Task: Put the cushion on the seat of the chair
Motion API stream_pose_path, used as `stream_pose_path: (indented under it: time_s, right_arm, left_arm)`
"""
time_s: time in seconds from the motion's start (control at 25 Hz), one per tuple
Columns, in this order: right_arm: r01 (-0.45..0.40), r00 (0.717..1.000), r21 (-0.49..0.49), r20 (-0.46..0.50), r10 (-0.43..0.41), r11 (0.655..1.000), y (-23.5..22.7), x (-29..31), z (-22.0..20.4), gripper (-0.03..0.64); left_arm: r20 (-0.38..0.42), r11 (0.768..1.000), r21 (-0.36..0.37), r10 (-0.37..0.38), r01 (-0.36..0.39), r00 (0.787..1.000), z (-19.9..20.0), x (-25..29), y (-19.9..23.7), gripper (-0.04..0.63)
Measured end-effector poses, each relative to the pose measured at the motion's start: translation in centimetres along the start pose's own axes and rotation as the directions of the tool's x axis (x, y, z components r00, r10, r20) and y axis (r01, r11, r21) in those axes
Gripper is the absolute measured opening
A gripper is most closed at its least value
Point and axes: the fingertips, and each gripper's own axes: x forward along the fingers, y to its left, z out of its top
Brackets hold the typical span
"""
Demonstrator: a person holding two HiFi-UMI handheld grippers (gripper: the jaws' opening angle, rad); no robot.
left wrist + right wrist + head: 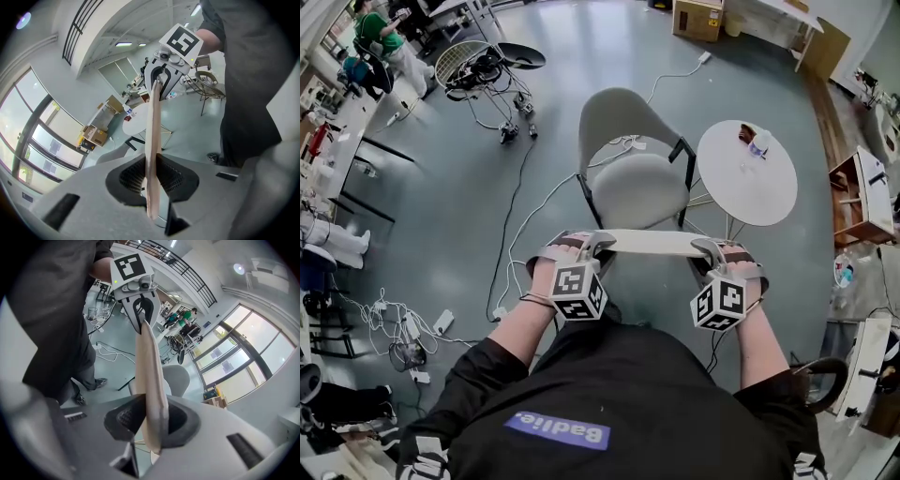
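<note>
Beige cushion (652,243), one only, spans two tongs: the left tongs (596,244) are clamped on its left end, the right tongs (707,249) on its right. Left hand (551,274) and right hand (748,279) reach forward side by side, angled downward. The cushion is held mid-frame, just below the seat of the one grey chair (639,190). One round white desk (748,183) stands at right.
</note>
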Motion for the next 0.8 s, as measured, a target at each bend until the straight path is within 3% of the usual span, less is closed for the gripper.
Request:
stream_pose_path:
  time_s: [0.8]
  right_arm:
    - [-0.037, 0.999, -0.050, -0.042, 0.035, 0.998, -10.6, 13.2, 1.6, 0.084]
  left_arm:
    - [0.048, 1.000, -0.018, -0.017, 0.018, 0.999, -7.8, 7.8, 12.4, 0.060]
